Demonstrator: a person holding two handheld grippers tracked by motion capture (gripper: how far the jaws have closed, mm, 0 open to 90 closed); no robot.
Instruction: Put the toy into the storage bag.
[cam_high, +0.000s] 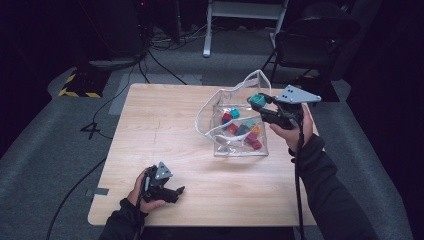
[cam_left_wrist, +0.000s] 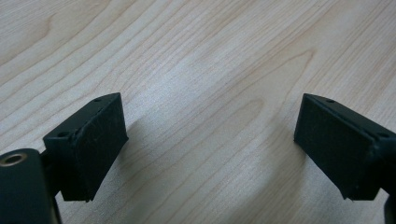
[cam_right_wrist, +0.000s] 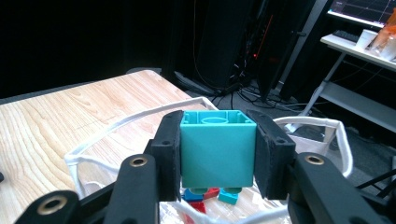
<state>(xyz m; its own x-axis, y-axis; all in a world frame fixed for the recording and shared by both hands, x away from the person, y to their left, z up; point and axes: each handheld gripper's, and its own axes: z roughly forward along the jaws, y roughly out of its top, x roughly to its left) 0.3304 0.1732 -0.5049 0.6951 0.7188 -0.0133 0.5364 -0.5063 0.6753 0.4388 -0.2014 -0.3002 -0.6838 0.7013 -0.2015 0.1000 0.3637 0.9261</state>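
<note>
Above the clear bag (cam_high: 235, 125), the right tool (cam_high: 261, 101) pinches a teal block (cam_right_wrist: 218, 147), light, rigid and slick, by its flat sides, while the left tool (cam_left_wrist: 210, 149) rests spread on the tabletop (cam_high: 165, 130).

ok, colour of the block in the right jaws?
Teal block, clearest in the right gripper view.

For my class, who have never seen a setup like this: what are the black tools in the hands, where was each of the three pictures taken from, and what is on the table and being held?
A person sits at a wooden table holding a hand-operated two-jaw gripper in each hand. The high view looks down from above the person. The other two pictures come from cameras riding on each gripper, looking along its jaws. The left gripper is open over bare wood. The right gripper clamps a teal block above a clear plastic bag with white edging. Inside the bag lie more small blocks, red, teal and orange.
</note>
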